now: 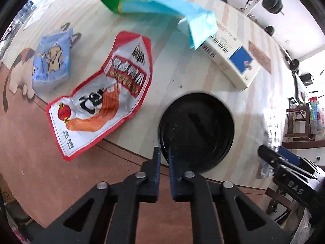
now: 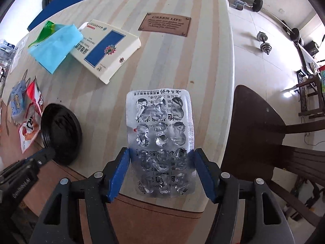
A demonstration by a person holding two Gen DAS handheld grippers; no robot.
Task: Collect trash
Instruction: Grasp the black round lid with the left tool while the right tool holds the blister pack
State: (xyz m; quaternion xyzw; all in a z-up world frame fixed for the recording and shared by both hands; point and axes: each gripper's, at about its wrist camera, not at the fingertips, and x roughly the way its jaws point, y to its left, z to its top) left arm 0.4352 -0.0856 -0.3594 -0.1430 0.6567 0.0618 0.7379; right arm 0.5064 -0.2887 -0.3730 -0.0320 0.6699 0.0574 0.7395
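Both tongs pointing down: left tongs [image 1: 164,154] nearly closed and empty, right tongs [image 2: 161,162] clamped.

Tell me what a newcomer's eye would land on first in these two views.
First, the emptied silver blister pack, clamped by its side edges in the right gripper above the striped table. Next, the left gripper, shut on the rim of the black round lid near the table's edge. Beyond the lid lies the red-bordered snack wrapper, and a green and blue bag leans on a white and blue box.
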